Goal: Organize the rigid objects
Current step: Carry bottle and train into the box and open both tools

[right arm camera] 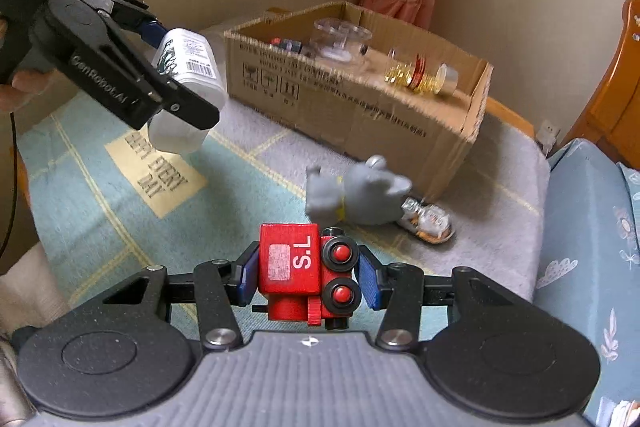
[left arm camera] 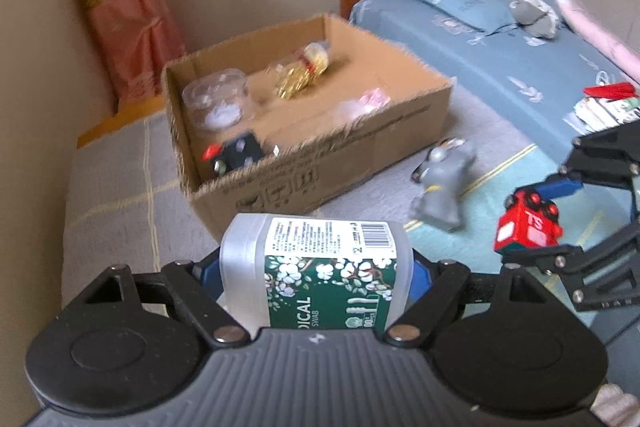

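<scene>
Both hands loaded for one trip: left gripper (left arm camera: pixel 316 279) jaws clamped on the swab tub (left arm camera: pixel 316 267), right gripper (right arm camera: pixel 308 279) clamped on the red toy train (right arm camera: pixel 306 273), both above the bed, cardboard box (right arm camera: pixel 360 111) waiting at its far corner.

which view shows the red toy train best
The right wrist view: the red toy train sits centred and sharp in the right hand-held gripper. The left wrist view shows it small and side-on near the right edge.

The box (right arm camera: pixel 360 99) rests on the bed (right arm camera: pixel 248 167). A jar (right arm camera: pixel 420 75) lies inside the box. The figurine (right arm camera: pixel 360 195) lies before the box, near its corner.
</scene>
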